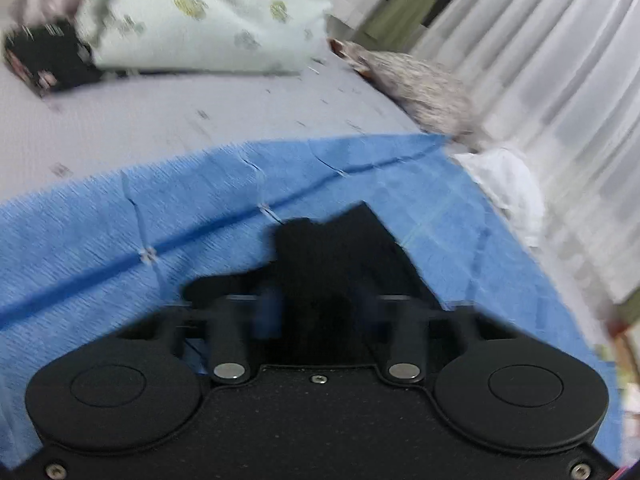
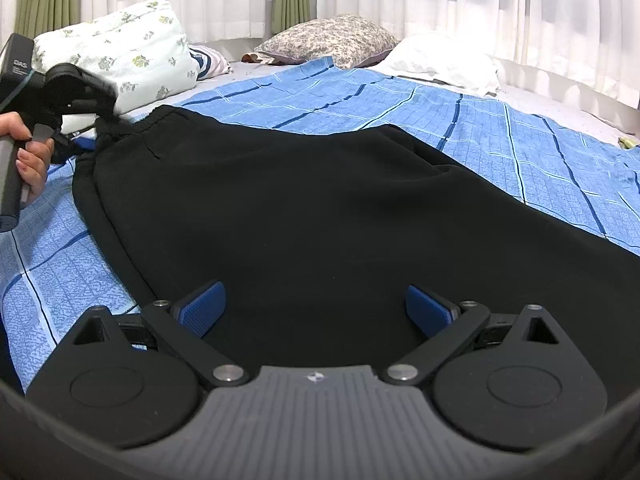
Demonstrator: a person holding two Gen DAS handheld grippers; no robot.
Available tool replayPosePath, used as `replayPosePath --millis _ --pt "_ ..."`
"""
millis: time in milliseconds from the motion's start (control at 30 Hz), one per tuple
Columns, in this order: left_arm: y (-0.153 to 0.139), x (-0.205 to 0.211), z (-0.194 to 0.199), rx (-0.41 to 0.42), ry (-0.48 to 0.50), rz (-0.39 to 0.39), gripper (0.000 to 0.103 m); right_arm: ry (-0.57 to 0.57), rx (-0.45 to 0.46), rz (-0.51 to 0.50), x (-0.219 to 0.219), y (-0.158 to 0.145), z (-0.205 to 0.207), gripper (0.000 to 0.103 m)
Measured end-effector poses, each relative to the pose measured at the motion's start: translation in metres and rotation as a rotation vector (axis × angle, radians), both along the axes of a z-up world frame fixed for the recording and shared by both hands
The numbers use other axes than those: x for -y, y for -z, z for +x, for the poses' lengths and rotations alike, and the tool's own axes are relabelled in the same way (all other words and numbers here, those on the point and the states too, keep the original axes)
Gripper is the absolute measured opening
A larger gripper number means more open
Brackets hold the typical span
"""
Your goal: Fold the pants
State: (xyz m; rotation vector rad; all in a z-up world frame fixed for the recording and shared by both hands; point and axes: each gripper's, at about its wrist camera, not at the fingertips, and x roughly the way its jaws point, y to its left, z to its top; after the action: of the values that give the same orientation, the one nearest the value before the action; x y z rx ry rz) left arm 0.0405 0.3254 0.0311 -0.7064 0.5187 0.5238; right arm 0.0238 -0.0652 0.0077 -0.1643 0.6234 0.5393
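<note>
Black pants (image 2: pixel 304 208) lie spread on a blue checked blanket (image 2: pixel 500 136) on a bed, waistband at the left. My right gripper (image 2: pixel 316 304) is open just above the pants, its blue pads wide apart and empty. My left gripper (image 2: pixel 86 136) shows at the far left of the right wrist view, held in a hand, at the waistband corner. In the blurred left wrist view, my left gripper (image 1: pixel 318 308) is shut on a fold of the black pants (image 1: pixel 344 248), lifted over the blanket (image 1: pixel 120 240).
A floral white pillow (image 2: pixel 120 52), a patterned pillow (image 2: pixel 336 38) and a white pillow (image 2: pixel 440 58) lie at the head of the bed. White curtains (image 2: pixel 480 8) hang behind. A dark box (image 1: pixel 48 56) lies on the grey sheet (image 1: pixel 180 112).
</note>
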Motion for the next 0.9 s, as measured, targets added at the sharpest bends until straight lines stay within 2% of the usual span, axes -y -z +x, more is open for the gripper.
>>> replayPosePath --millis 67,233,333,367,433,500,600,667,700,800,900 --pt "-0.011 0.005 -0.002 -0.038 -0.007 0.059 0.011 -0.013 -0.030 0.013 0.002 -0.003 0.002 0.101" --pt "-0.043 0.024 -0.024 -0.024 0.035 0.250 0.011 -0.010 -0.051 0.024 0.008 -0.009 -0.002 0.100" --pt "-0.035 0.028 -0.026 -0.074 0.043 0.297 0.011 0.008 -0.040 0.020 0.010 -0.008 -0.005 0.100" --pt "-0.027 0.027 -0.025 -0.104 0.034 0.283 0.012 0.015 -0.042 0.023 0.011 -0.007 -0.005 0.100" --pt "-0.020 0.022 -0.031 -0.111 0.023 0.243 0.012 0.030 -0.049 0.027 0.015 -0.008 -0.005 0.100" --pt "-0.014 0.020 -0.033 -0.109 0.028 0.250 0.014 0.046 -0.054 0.022 0.019 -0.008 -0.005 0.100" --pt "0.003 0.027 -0.023 -0.178 0.047 0.339 0.018 0.173 -0.047 -0.099 0.015 -0.015 0.002 0.100" --pt "0.004 0.043 -0.020 -0.198 0.047 0.425 0.018 0.201 -0.031 -0.089 0.014 -0.029 0.014 0.099" --pt "0.004 0.045 -0.021 -0.194 0.042 0.421 0.018 0.212 -0.029 -0.050 0.015 -0.038 0.024 0.099" --pt "0.006 0.037 -0.028 -0.143 0.023 0.340 0.019 0.204 -0.062 0.062 0.012 -0.053 0.059 0.098" --pt "0.010 0.032 -0.034 -0.107 0.028 0.314 0.021 0.194 -0.162 0.163 0.001 -0.052 0.107 0.080"
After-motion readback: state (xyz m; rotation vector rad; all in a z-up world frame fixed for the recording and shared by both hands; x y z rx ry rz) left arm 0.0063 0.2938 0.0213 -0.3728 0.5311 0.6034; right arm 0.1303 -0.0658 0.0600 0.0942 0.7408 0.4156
